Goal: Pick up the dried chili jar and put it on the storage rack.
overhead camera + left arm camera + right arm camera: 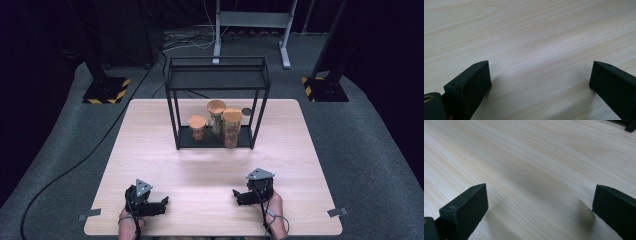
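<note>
**Both grippers low and wide at the near edge, jars on the rack beyond**

Pale wood grain covers the surface [210,160], which stands on grey carpet in a dark room. Near its front edge the left gripper [159,204] sits low over the wood with its jaws spread wide and nothing between them; the left gripper view [540,82] shows bare grain in the gap. The right gripper [237,196] lies well apart from it, just as low, its jaws also wide with nothing held, and the right gripper view [540,207] gives the same bare wood between them. A hand [274,204] grips each tool from the bottom edge.

Far across the surface a black wire rack [218,80] stands upright. On its lower shelf three cork-lidded jars cluster close together: a short jar [198,127] at the left, a tall jar [216,117] behind, and another tall jar [232,128] at the front right.
</note>
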Available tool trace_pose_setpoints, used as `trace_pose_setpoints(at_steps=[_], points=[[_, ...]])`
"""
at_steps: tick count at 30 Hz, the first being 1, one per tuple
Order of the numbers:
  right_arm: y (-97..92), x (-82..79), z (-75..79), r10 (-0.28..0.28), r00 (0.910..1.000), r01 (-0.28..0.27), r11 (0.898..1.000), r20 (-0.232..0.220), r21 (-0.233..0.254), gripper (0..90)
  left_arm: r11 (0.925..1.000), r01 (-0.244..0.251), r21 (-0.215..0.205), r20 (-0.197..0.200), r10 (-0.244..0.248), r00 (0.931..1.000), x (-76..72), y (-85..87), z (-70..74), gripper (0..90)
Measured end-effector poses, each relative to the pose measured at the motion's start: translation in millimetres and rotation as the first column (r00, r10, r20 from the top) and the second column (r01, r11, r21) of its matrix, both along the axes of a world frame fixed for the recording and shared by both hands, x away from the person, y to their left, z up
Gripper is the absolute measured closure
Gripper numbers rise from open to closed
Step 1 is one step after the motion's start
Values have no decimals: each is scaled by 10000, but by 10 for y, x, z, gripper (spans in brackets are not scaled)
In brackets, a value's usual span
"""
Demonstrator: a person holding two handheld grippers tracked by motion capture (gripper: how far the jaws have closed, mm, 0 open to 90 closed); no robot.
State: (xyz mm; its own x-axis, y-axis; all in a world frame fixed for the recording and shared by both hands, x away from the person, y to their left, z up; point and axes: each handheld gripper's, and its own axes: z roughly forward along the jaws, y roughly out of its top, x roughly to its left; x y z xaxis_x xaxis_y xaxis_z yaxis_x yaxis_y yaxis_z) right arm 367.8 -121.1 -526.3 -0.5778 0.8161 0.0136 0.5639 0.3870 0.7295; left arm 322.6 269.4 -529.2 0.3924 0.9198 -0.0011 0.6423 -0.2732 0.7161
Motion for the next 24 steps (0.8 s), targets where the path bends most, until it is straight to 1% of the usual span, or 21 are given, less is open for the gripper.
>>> trace_pose_setpoints(at_steps=[11, 15, 17, 24], points=[[-13, -38, -2, -309, 9994, 311, 9994, 142, -154, 0, 10000, -3, 1, 5, 3, 10000, -1, 0, -1, 31], [2, -41, -6, -372, 9991, 379, 9987, 198, -352, 0, 10000, -2, 0, 4, 2, 10000, -1, 0, -1, 31], [7, -37, -8, -394, 9991, 400, 9983, 153, -413, 0, 10000, -2, -3, 7, 2, 10000, -1, 0, -1, 31], [1, -26, -10, -410, 9991, 413, 9985, 86, -373, 4, 10000, 6, 0, 3, -6, 10000, -1, 0, -1, 31]])
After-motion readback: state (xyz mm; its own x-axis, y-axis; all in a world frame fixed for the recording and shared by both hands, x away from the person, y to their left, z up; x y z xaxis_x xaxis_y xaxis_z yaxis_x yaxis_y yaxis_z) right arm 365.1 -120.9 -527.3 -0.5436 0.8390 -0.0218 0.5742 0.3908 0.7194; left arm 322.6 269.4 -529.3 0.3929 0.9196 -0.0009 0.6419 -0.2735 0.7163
